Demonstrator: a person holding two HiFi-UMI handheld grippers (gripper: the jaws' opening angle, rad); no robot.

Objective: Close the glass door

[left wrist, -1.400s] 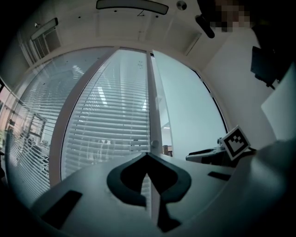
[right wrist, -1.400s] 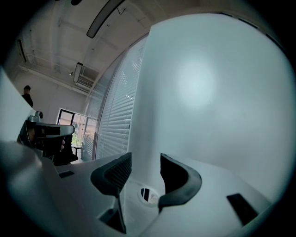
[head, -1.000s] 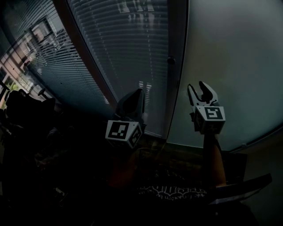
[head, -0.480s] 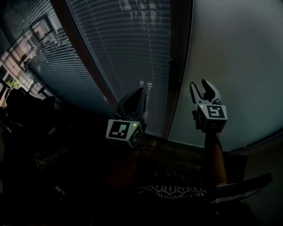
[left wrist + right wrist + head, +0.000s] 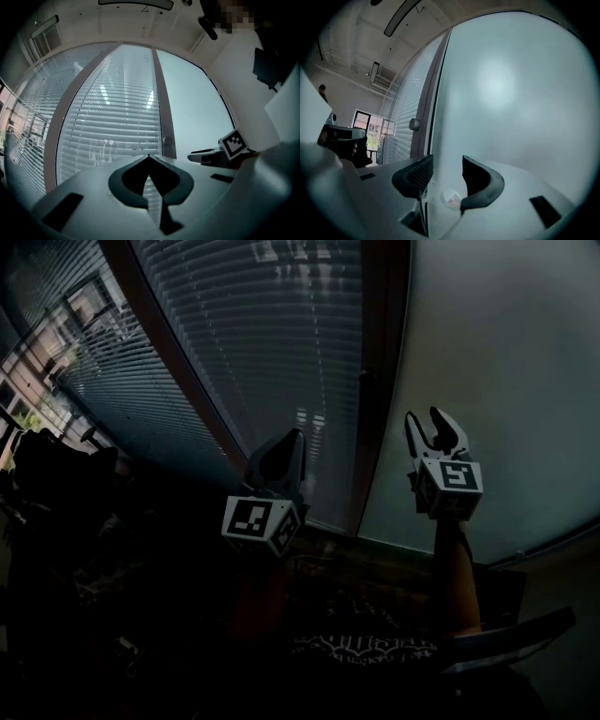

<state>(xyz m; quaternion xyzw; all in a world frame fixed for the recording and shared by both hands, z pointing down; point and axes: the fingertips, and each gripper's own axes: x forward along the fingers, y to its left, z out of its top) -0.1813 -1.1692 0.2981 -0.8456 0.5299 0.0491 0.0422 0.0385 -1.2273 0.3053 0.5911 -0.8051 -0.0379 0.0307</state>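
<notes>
The frosted glass door [image 5: 487, 362] fills the right of the head view; a dark upright frame [image 5: 380, 352] with a small round knob [image 5: 366, 377] borders it on the left. My right gripper [image 5: 433, 427] is held up in front of the frosted glass, jaws open and empty. My left gripper [image 5: 286, 451] is raised before the slatted blinds [image 5: 262, 334], jaws shut on nothing. In the right gripper view the open gripper [image 5: 447, 171] points at the frosted glass [image 5: 511, 93], with the knob [image 5: 414, 124] to its left. The left gripper view shows the shut gripper [image 5: 149, 157] below the knob [image 5: 166, 139].
The room is dim. Dark furniture [image 5: 56, 474] stands at the left below a window [image 5: 37, 362] onto daylight. A patterned mat [image 5: 366, 643] lies on the floor near my feet, and a dark flat object [image 5: 506, 638] sits at the lower right.
The right gripper has drifted slightly up and to the right against the frosted glass. The left gripper has hardly moved; both keep the same jaw state.
</notes>
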